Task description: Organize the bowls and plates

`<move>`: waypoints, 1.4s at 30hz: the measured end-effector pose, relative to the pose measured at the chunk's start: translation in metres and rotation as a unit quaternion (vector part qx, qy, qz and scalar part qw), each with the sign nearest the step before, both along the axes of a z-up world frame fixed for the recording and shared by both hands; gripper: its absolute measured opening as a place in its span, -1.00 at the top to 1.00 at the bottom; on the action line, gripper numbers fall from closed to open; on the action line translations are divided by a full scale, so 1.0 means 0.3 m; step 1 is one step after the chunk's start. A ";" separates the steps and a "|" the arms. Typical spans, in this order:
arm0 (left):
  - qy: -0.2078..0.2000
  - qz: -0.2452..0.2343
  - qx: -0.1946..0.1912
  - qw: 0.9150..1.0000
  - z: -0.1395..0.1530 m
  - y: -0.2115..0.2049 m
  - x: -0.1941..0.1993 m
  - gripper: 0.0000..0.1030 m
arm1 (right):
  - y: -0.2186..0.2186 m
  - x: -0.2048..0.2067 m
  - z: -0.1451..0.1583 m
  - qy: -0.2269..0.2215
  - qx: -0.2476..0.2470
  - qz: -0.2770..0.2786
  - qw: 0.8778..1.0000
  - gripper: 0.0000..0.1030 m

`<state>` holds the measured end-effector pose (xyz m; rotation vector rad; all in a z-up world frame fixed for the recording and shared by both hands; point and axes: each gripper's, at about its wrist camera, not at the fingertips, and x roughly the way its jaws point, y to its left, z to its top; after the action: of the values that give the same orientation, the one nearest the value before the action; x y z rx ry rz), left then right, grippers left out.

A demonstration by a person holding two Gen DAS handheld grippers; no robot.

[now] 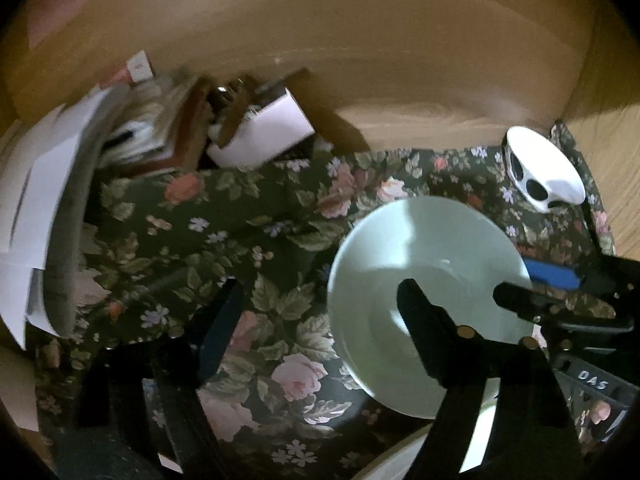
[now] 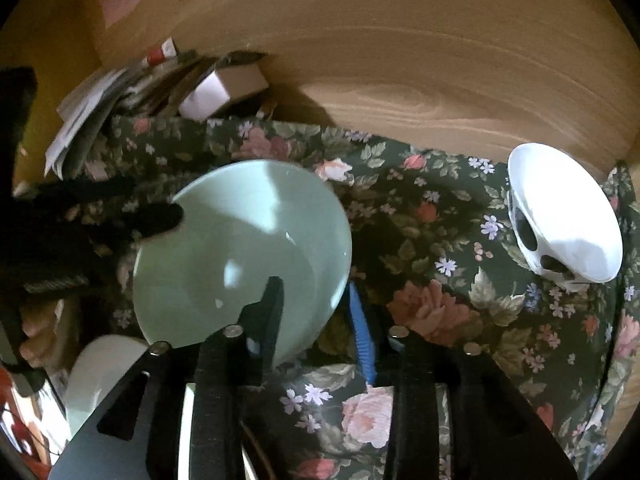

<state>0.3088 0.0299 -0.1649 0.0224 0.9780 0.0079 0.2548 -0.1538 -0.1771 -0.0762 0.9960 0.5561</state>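
A pale green bowl (image 1: 404, 256) (image 2: 256, 224) is over the floral tablecloth (image 1: 192, 232) (image 2: 420, 248). In the left wrist view my left gripper (image 1: 316, 292) is open wide; its right finger (image 1: 424, 312) lies in the bowl and its left finger (image 1: 216, 320) is over the cloth. The right gripper's finger (image 1: 516, 296) comes in from the right at the bowl's rim. In the right wrist view my right gripper (image 2: 316, 300) straddles the bowl's wall, one finger (image 2: 272, 300) inside, the blue-padded finger (image 2: 360, 328) outside; whether the pads press it is unclear. A white plate (image 2: 96, 376) lies below the bowl.
A white bowl with black spots (image 1: 540, 168) (image 2: 560, 216) lies tilted at the cloth's far right. Papers, books and a white box (image 1: 272, 128) (image 2: 216, 88) are piled at the back left. Bare wooden tabletop (image 2: 440, 92) lies behind the cloth.
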 end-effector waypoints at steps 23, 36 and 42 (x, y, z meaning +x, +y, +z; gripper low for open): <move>0.073 -0.021 -0.030 0.997 -0.108 -0.020 0.050 0.64 | 0.043 0.093 -0.084 0.025 0.020 -0.012 0.999 0.54; -0.003 -0.025 -0.023 0.999 0.057 -0.022 -0.074 0.64 | 0.034 0.020 0.054 -0.025 0.031 -0.011 0.999 0.54; -0.033 -0.025 -0.030 0.999 0.133 -0.014 -0.174 0.65 | 0.034 -0.034 0.118 -0.045 0.040 -0.010 0.998 0.54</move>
<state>0.2565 0.0256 -0.1248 -0.0092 0.9114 -0.0657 0.2446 -0.1437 -0.1416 -0.0204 0.8850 0.5686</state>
